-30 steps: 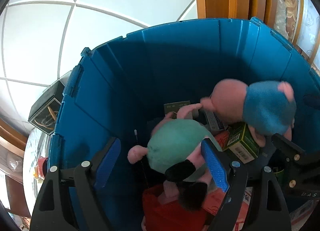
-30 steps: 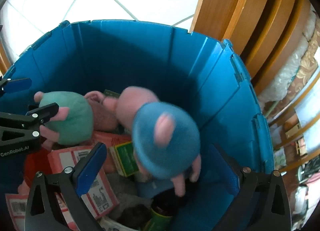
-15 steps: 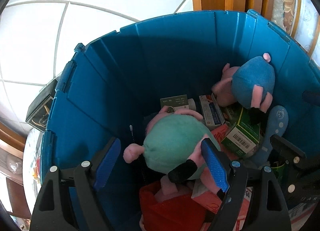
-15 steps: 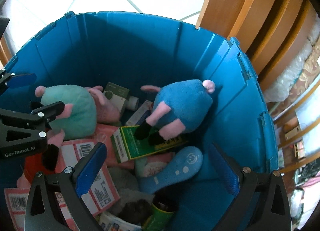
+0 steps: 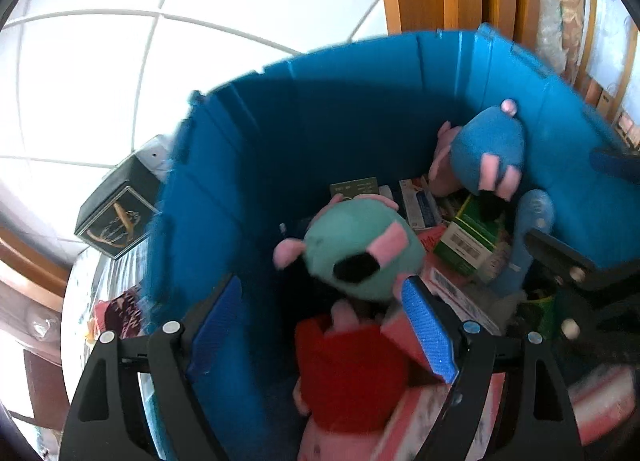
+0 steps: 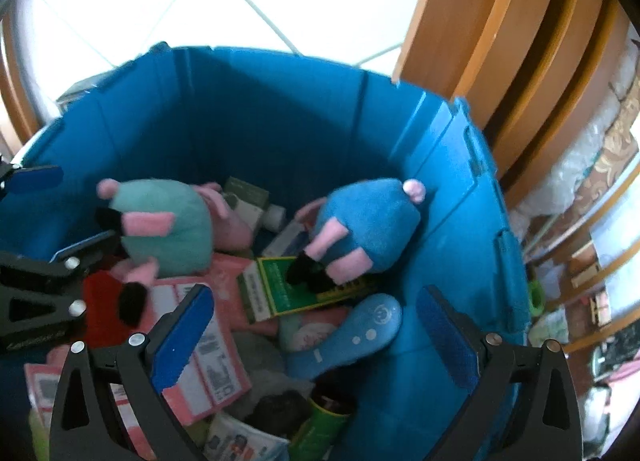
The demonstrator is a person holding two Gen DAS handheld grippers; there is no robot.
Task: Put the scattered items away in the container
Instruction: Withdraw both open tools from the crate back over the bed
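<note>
1. The left gripper (image 5: 324,325) is hanging over the blue container (image 5: 360,117) with its jaws standing wide apart. Nothing is being clamped between the blue pads (image 5: 428,325).
2. The right gripper (image 6: 316,333) is also pointing down into the container (image 6: 248,109), jaws spread wide and holding nothing.
3. The green-dressed plush pig (image 5: 360,245) is lying inside the container, on top of the pile near the left wall. In the left wrist view it is showing just beyond the right pad, apart from it. In the right wrist view the same plush (image 6: 164,225) is sitting at the left, next to the left gripper's black finger.
4. The blue-dressed plush pig (image 6: 372,225) is resting against the right inner wall, head down, its black feet lying on a green box (image 6: 276,293).
5. A red-dressed plush (image 5: 352,377) is lying below the green one, nearest the left wrist camera.
6. Pink-and-white cartons (image 6: 208,345), a blue handheld device with buttons (image 6: 352,337) and a green can (image 6: 324,421) are filling the container floor.
7. A black box (image 5: 116,217) is standing outside the container, touching or just beside its left wall.
8. The container is standing on white floor tiles (image 5: 120,61), next to wooden furniture (image 6: 500,41).
</note>
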